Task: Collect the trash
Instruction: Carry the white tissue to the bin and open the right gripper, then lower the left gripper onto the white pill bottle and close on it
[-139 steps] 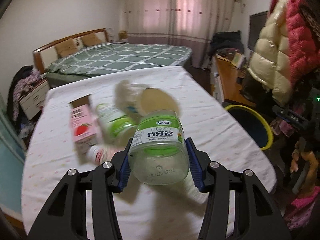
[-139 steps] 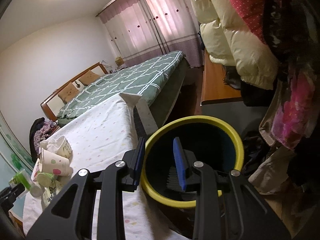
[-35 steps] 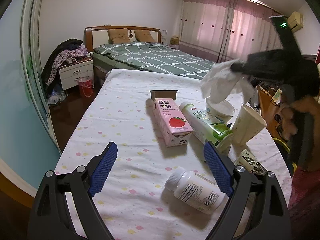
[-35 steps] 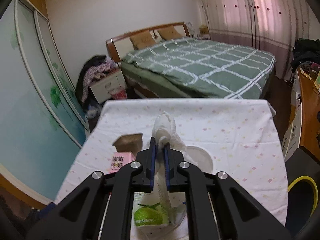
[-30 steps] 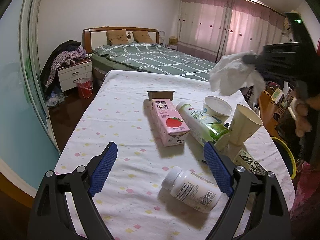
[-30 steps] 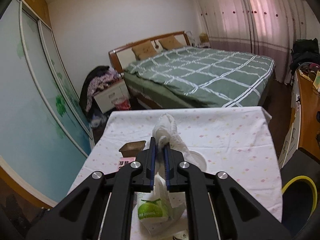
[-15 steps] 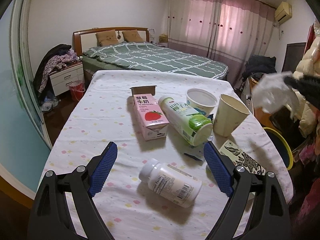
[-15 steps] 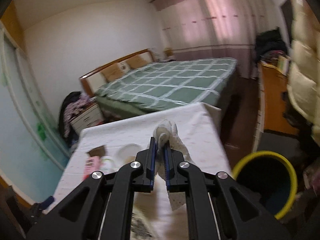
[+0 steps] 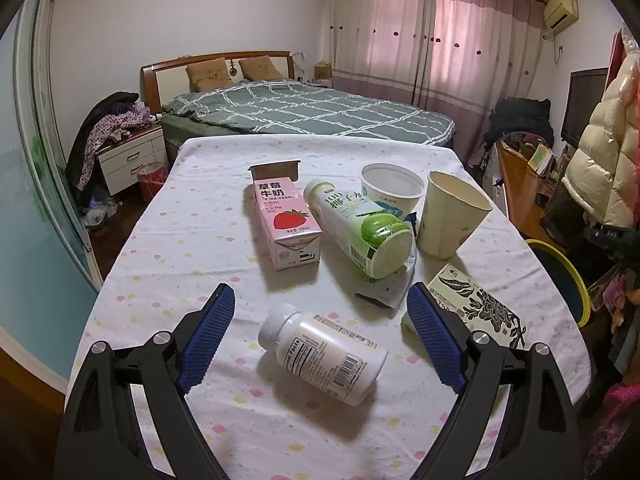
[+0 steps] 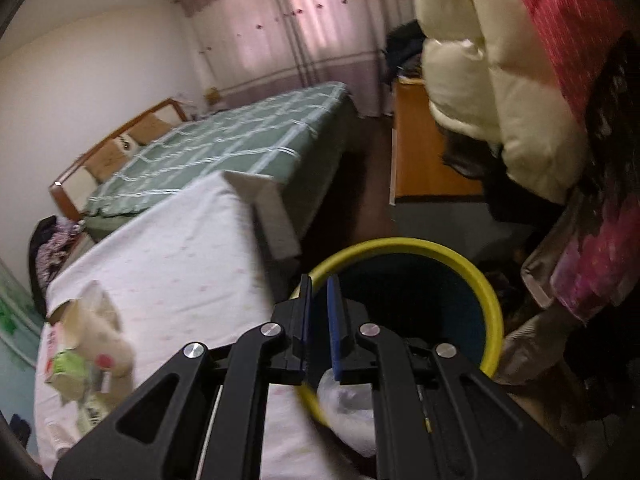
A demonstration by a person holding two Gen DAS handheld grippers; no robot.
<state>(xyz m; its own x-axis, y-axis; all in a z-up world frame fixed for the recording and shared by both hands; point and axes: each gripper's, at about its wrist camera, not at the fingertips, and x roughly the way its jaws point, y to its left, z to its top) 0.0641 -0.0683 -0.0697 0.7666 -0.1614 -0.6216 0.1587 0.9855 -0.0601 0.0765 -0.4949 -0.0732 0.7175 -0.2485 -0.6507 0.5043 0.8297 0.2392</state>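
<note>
Our right gripper point(image 10: 319, 285) has its blue pads drawn nearly together, leaving only a thin slit. The crumpled white paper tissue point(image 10: 348, 412) shows low down, under the roots of the pads. We take it to be caught there, though the blur keeps us from being sure.

The round dark bin with the yellow rim point(image 10: 400, 246) stands on the floor, just beside the table with the white dotted cloth point(image 10: 172, 264). It lies ahead of this gripper and below it. The fingertips line up with the near left arc of the rim, and the open mouth spreads out ahead and to the right. The tissue hangs right at that near edge, partly over the rim and partly on the table's side of it. The drop turns on this. As we judge it, the gripper needs to go a little further forward and to the right, so that the wad hangs over the dark hollow and not over the lip. Let go here, it could catch on the rim or slip down outside.

Our left gripper point(image 9: 320, 294) is spread wide and holds nothing. It hangs over the table, well apart from the bin. A white plastic pill bottle point(image 9: 324, 354) lies on its side between the fingers, its long axis running slantwise across them with the cap to the left. The right hand is clearly the nearer one to the bin.
</note>
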